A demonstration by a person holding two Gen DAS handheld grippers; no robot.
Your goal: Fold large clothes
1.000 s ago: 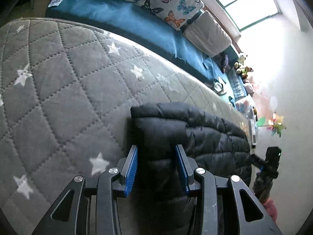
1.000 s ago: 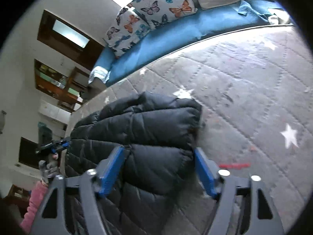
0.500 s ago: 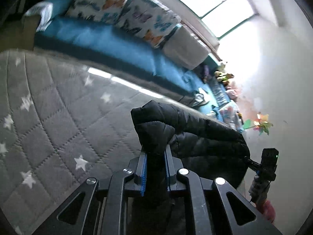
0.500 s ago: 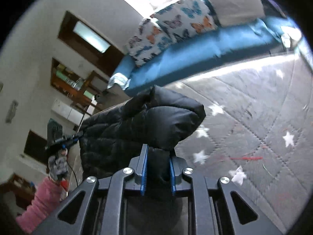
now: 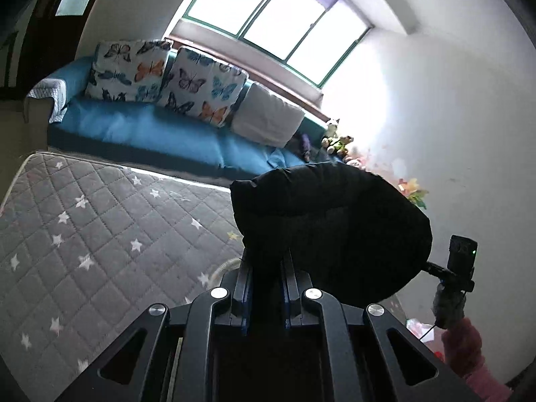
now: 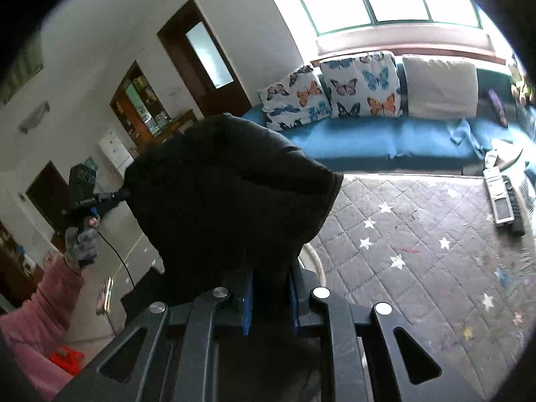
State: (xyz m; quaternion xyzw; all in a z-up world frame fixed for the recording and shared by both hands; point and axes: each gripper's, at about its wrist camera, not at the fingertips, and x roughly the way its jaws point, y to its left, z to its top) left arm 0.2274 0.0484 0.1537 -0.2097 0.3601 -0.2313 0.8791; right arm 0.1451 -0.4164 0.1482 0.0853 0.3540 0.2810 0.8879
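Grey starred mattress [image 5: 100, 234] below, blue sofa [image 5: 150, 130] behind. Left gripper [image 5: 266, 261] and right gripper [image 6: 269, 268] each pinch the black jacket [image 5: 331, 221], lifted clear; backlit, its folds and fingertips hidden.

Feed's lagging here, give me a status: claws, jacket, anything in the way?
Left claw shut on black jacket, right claw shut on it too. Jacket edge lifted off grey mat. Remotes at mat's far edge, clear of the jacket.

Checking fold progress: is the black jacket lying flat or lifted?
Lifted: black jacket bunches above the quilted mat, clamped in left gripper and right gripper.
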